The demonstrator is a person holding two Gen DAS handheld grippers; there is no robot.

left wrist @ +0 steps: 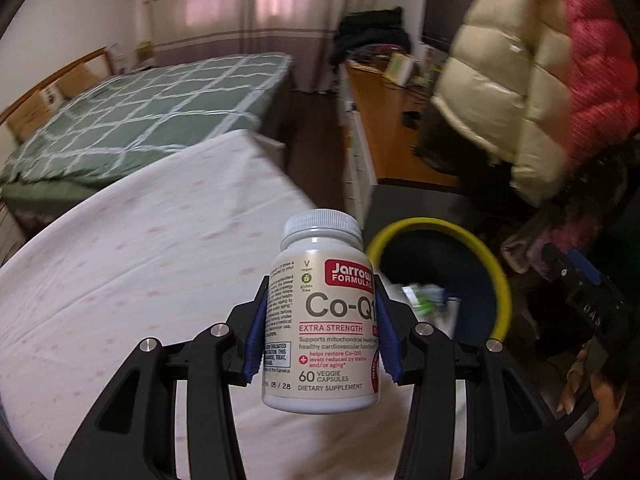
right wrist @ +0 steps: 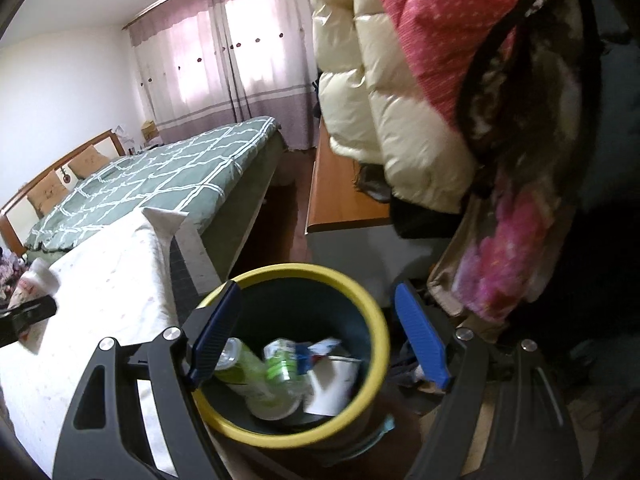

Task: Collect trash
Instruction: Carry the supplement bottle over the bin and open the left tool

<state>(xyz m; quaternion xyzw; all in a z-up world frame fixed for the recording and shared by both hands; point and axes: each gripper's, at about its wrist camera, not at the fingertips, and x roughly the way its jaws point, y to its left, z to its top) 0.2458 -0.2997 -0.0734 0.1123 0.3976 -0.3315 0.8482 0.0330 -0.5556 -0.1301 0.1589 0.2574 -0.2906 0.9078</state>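
My left gripper is shut on a white Co-Q10 supplement bottle, held upright above the white cloth-covered table, just left of the trash bin. The bin is dark with a yellow rim and shows in the right wrist view with a green can, a plastic bottle and white packaging inside. My right gripper is open and empty, hovering over the bin's mouth. The bottle and left gripper show at the far left of the right wrist view.
A bed with a green checked cover lies beyond the table. A wooden desk stands along the right wall. Hanging jackets, cream and pink, crowd the right side above the bin. Dark floor lies between bed and desk.
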